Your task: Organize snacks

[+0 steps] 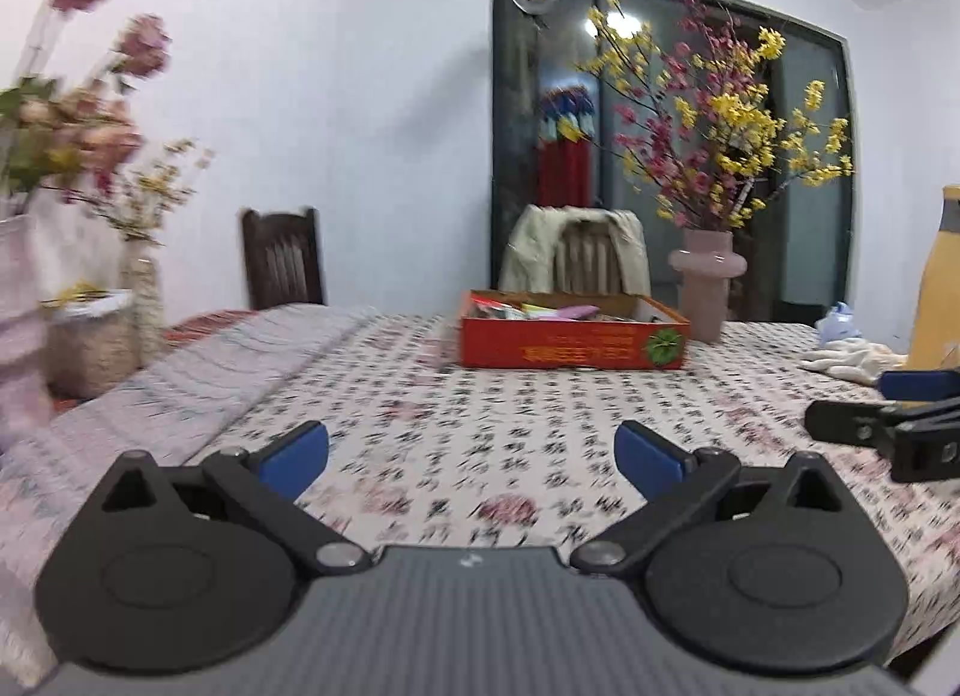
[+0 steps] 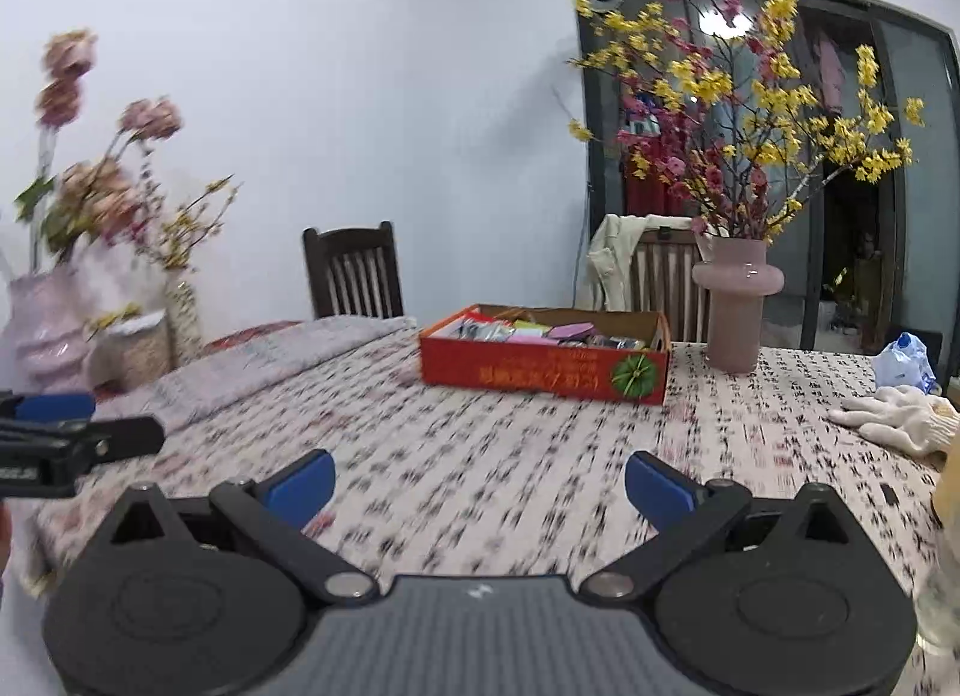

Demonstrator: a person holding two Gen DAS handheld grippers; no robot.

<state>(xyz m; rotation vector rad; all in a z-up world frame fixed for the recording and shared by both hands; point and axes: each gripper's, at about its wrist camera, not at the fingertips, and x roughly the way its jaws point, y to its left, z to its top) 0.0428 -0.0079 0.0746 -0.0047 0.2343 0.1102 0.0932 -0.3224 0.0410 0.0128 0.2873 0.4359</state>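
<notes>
A shallow red cardboard box (image 2: 543,375) sits toward the far side of the table, holding a jumble of snack packets (image 2: 534,331) — pink, yellow and silvery wrappers, too small to read. Just beside its right end stands a pink glass vase (image 2: 737,306) filled with yellow and red blossom branches (image 2: 750,114). The box rests on a tablecloth (image 2: 480,456) printed with dark characters and pink flowers. Nearer the camera, well apart from the box, the right gripper (image 2: 479,483) hovers over the cloth with its blue-padded fingers spread wide, nothing between them. The left gripper (image 1: 471,453) is likewise spread and empty, off to the left. White knit gloves (image 2: 900,417) lie at the table's right edge; two wooden chairs (image 2: 354,273) stand behind — one draped with a pale jacket (image 2: 612,261).
</notes>
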